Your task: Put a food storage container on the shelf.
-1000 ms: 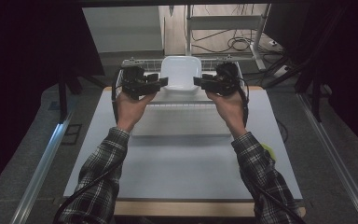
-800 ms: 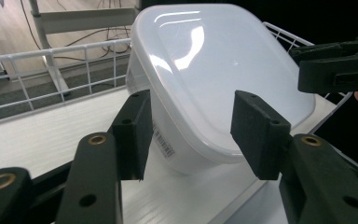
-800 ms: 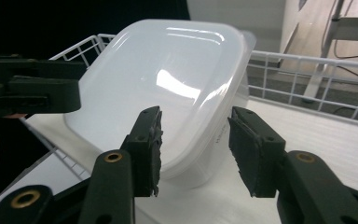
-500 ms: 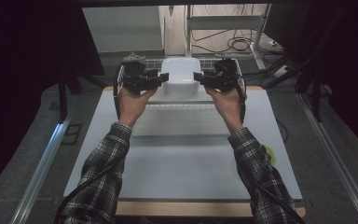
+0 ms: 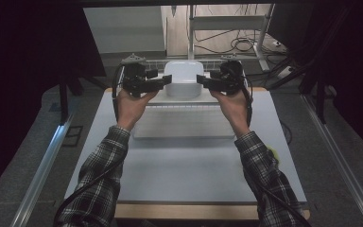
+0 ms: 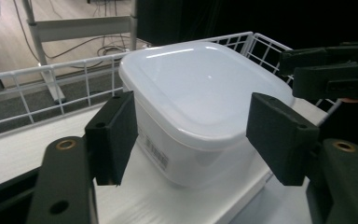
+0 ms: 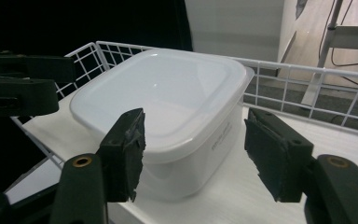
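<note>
I had the bench (image 5: pixel 189 161) stretched out under me, its pale top running from my forearms up to the far edge. At that far end sat the white wire rack (image 5: pixel 203 64), its grid walls rising behind and beside a white shelf surface. On that surface stood the white plastic container (image 5: pixel 184 78), squarish with rounded corners, lid on, upright, with the rack's wire wall just behind it.

My left gripper (image 5: pixel 163 81) hung at the container's left side and my right gripper (image 5: pixel 204 80) at its right side, the two pointing toward each other across it. In the left gripper view the container (image 6: pixel 200 112) sat between the two black pads with a gap on each side, so I read that gripper as open, its jaws having just been spreading. In the right gripper view the container (image 7: pixel 168 121) again lay between the pads, one pad just in front of its near corner and the other well clear, so that gripper was open too, jaws likewise just widening, nothing clamped
</note>
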Motion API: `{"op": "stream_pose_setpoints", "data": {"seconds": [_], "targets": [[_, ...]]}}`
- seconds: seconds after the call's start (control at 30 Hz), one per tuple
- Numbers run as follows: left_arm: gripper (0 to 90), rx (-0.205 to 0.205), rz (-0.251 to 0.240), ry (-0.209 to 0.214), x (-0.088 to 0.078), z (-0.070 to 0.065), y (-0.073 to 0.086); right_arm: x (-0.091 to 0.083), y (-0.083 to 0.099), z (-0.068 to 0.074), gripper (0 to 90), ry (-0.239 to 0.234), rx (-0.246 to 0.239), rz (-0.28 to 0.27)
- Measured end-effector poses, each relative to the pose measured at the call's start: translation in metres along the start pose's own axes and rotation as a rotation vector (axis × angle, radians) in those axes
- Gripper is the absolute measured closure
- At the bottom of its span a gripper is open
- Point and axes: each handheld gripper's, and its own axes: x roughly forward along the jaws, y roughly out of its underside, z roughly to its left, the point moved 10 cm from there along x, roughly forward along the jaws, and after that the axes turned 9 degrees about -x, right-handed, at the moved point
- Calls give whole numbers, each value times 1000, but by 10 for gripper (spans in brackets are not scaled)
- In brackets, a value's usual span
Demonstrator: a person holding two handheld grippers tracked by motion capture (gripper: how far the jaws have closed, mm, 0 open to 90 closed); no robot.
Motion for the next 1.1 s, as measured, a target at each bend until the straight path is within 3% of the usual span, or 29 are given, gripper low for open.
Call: {"op": "stream_pose_setpoints", "data": {"seconds": [0.23,0.63,0.8,0.9,1.1], "targets": [[233,5,28,55,-9,-7,14,-9,7,5,283,-38,-12,2],[116,101,84,64,-21,-23,51,-24,31,29,150,-110,-86,21],[92,124,88,70,-26,-28,63,-29,40,35,122,-121,-98,34],[77,137,77,86,-29,-32,71,-34,48,40,93,-128,-136,40],[83,189,71,96,-40,-39,88,-40,61,48,59,-148,-163,48]]}}
